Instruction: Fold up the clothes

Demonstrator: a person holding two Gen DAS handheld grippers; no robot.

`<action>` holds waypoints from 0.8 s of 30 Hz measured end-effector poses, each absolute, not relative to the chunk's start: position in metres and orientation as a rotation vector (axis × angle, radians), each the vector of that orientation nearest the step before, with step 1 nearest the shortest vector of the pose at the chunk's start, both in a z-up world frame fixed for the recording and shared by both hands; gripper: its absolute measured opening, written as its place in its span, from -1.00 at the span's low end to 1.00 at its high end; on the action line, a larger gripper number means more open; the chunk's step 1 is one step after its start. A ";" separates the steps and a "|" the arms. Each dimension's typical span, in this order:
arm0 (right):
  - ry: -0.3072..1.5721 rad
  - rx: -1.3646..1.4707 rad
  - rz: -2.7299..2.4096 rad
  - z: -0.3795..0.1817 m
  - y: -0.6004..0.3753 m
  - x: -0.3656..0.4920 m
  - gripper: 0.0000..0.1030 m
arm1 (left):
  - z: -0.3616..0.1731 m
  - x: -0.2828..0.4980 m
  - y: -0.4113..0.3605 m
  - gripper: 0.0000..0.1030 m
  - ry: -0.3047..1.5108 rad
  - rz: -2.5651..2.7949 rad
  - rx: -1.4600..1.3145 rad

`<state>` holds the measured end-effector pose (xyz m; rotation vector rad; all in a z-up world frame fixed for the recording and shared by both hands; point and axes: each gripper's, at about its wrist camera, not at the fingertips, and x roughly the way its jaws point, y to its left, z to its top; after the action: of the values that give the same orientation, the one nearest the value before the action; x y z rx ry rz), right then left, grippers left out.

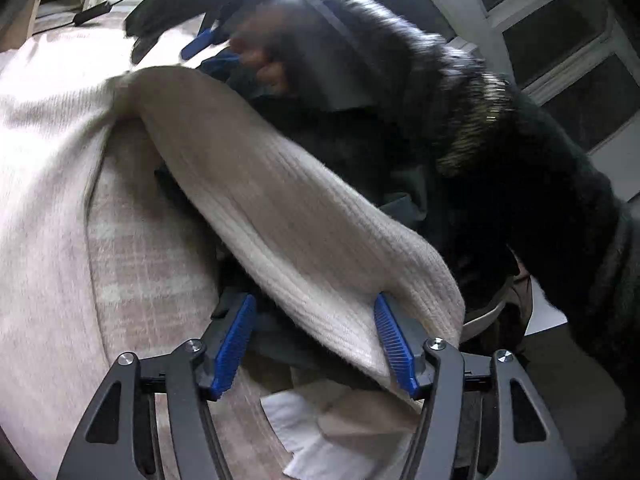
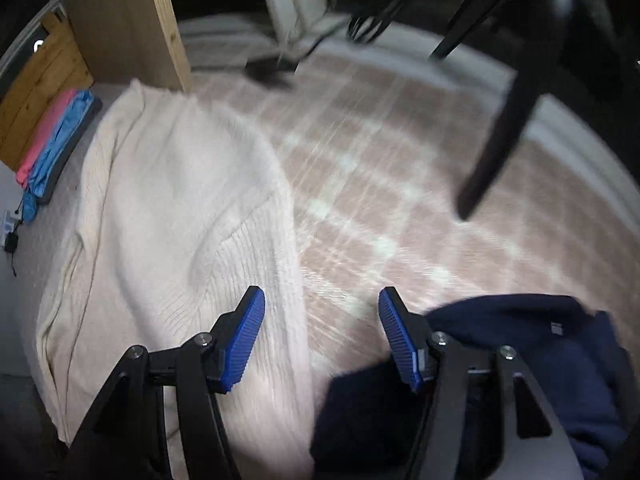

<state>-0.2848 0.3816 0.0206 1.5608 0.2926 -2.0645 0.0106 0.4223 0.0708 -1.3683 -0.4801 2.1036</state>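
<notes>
Left gripper (image 1: 316,340) showing 2 ribbed blue pads (image 1: 234,346) on black linkage arms, silver screws gleaming at pivots; right gripper (image 2: 322,336) matching; person wearing black fuzzy sleeve (image 1: 500,168), bare fingers (image 1: 264,64) blurring

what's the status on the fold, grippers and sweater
Left gripper open, cream sweater sleeve draped between its fingers. Right gripper open, empty, over the rug. Navy garment lying beside the sweater.
</notes>
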 end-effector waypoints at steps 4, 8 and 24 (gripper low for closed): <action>0.333 1.498 -2.052 0.021 0.373 -0.280 -0.96 | 0.069 0.014 0.427 -0.81 -0.437 2.109 -1.348; 0.395 1.386 -2.069 0.050 0.372 -0.267 -0.94 | 0.086 0.027 0.436 -0.90 -0.403 2.089 -1.291; 0.539 1.382 -2.263 0.077 0.402 -0.241 -0.80 | 0.103 0.057 0.436 -0.25 -0.244 2.145 -1.371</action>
<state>-0.2406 0.4017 0.0773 1.3817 0.5388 -2.2633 0.0569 0.4358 0.1025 -1.3706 -0.2437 2.1449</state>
